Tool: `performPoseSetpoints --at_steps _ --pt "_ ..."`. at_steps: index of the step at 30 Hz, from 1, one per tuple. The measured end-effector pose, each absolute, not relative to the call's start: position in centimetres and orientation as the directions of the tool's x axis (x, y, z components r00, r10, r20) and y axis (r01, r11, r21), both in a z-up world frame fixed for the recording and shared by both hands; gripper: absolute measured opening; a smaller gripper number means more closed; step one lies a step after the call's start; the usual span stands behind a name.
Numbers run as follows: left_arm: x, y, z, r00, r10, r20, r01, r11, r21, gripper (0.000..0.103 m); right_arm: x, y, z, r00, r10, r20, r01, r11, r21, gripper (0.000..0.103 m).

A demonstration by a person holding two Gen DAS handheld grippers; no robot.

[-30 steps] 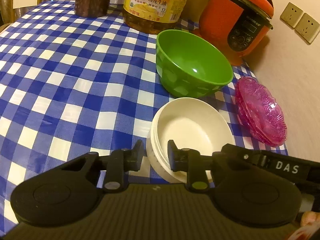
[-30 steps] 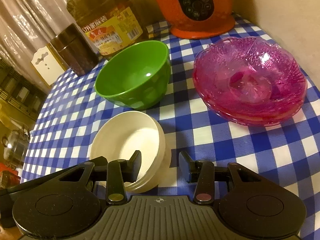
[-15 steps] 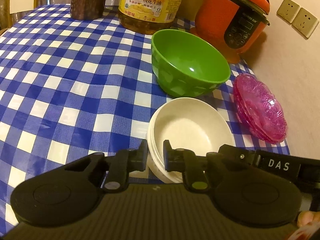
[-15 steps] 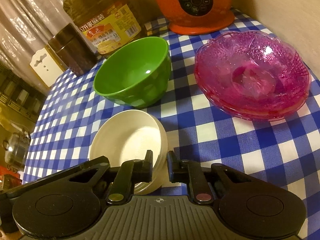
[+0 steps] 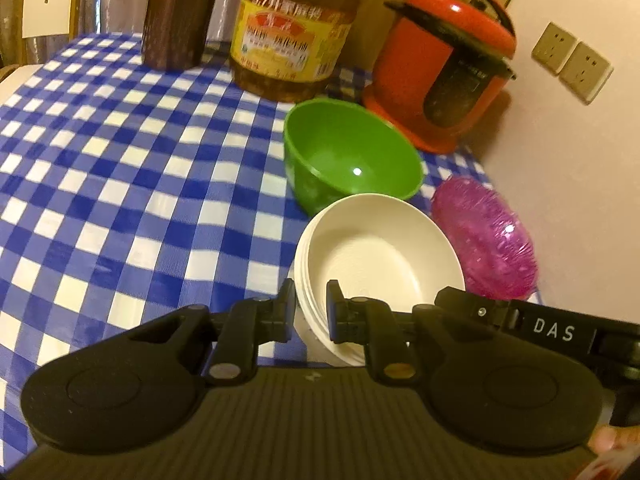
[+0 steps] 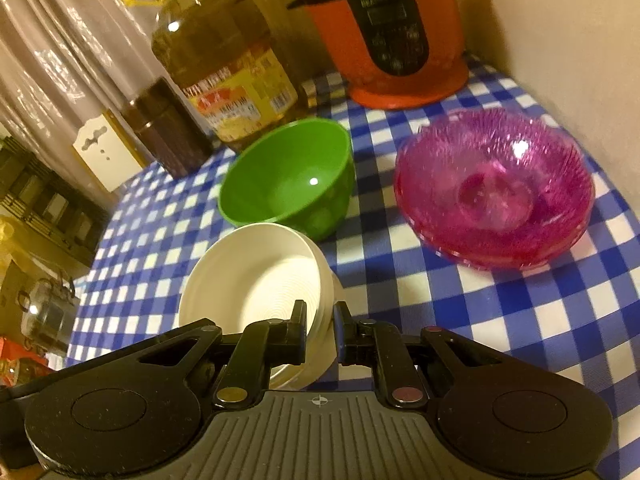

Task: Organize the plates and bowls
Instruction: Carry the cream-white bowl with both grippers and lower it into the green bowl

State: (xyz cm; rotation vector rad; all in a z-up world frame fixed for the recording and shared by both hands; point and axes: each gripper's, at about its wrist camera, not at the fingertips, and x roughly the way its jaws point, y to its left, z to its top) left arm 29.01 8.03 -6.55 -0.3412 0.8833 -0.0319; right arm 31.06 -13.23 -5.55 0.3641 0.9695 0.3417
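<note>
Both grippers have clamped and lifted: left gripper and right gripper pinch opposite rims of the white bowl stack, lower centre. Light, stiff, probably slippery, so rim grips make sense.

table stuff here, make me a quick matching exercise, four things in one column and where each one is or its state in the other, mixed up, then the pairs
Things:
1. white bowls
2. green bowl
3. pink glass dishes
4. orange rice cooker

Place or state:
A. at the back of the checked cloth, by the wall
B. stacked on the cloth on the wall side, free of any gripper
C. standing alone and empty, in front of the oil bottle
D. nested stack, rim pinched by the left gripper and the right gripper

Pairs: 1-D, 2-C, 3-B, 4-A
</note>
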Motion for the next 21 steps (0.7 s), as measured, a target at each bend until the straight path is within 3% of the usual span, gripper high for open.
performPoseSetpoints --at_steps 13,21 --pt "32.2 7.9 -1.4 0.702 -0.179 -0.689 -0.062 0.949 -0.310 0.014 33.8 -13.9 -0.8 0.586 0.450 -0.674 -0.146 0.877 0.458 0.014" --pt "37.1 8.2 -2.1 0.702 -0.173 -0.691 -0.063 0.951 -0.303 0.014 38.6 -13.2 -0.9 0.596 0.444 -0.669 -0.165 0.883 0.440 0.014"
